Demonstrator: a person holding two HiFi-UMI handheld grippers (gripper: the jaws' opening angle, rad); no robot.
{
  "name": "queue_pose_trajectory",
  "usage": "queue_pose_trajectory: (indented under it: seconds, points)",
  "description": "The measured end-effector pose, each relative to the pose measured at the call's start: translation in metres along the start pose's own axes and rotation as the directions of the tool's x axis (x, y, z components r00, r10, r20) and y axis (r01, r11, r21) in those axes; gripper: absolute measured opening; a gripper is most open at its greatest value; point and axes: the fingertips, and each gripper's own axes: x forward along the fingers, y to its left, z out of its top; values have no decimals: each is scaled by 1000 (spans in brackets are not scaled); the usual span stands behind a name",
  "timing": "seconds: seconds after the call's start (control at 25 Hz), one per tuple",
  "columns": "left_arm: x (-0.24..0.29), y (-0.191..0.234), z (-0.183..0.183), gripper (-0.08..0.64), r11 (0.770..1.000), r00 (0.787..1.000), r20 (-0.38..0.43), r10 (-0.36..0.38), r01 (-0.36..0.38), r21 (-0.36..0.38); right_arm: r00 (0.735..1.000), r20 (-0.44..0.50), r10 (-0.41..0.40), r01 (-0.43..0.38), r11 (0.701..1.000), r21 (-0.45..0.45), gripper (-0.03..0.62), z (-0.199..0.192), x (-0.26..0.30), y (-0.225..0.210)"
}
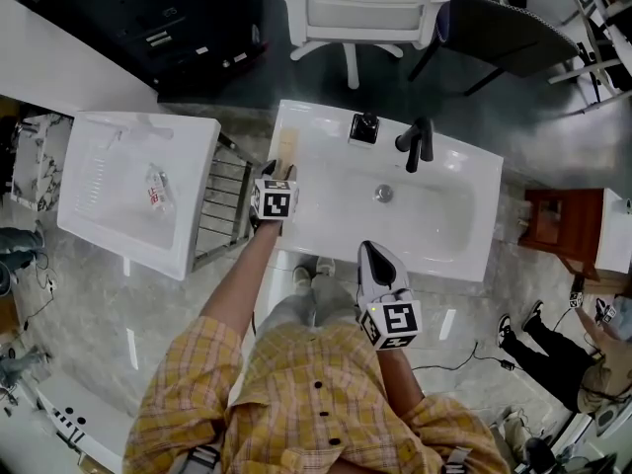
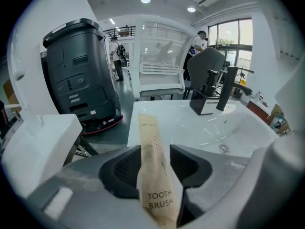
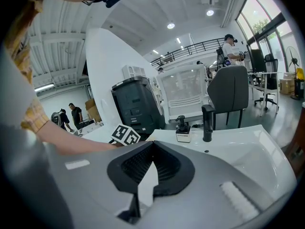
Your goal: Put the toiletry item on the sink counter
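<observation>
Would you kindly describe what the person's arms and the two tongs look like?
The left tongs and the right tongs each have a smooth grey shell with black ribbed pads inside, and each carries a white cube printed with black square markers. The person wears a yellow plaid shirt with dark buttons; its sleeves leave the forearms bare.

2 sinks (image 1: 326, 131) (image 1: 118, 126) (both white), 1 toothbrush pkt (image 2: 152, 147), 1 faucet (image 1: 419, 142), 1 soap dispenser (image 1: 364, 127), 2 grippers (image 1: 278, 172) (image 1: 372, 255).

Bright, even indoor light from ceiling lights (image 2: 145, 0); glare on white sink (image 2: 164, 116); fisheye edges dark, warped.
</observation>
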Motion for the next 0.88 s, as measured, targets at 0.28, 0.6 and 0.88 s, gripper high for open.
queue_pose_trajectory:
  seconds: [0.28, 0.6, 0.88]
  points:
    - [-11, -2, 7, 192, 1000, 1000, 13, -6, 6, 14, 1000, 15, 3, -3, 1000, -5, 0, 3, -6, 2]
    - [-41, -11, 23, 192, 1000, 997, 71, -4, 3, 8, 999, 47, 3, -2, 1000, -10, 2, 12, -15, 5]
    - [-77, -15, 37, 192, 1000, 992, 128, 5, -4, -9, 997, 69, 18, -16, 1000, -25, 1, 16, -28, 16]
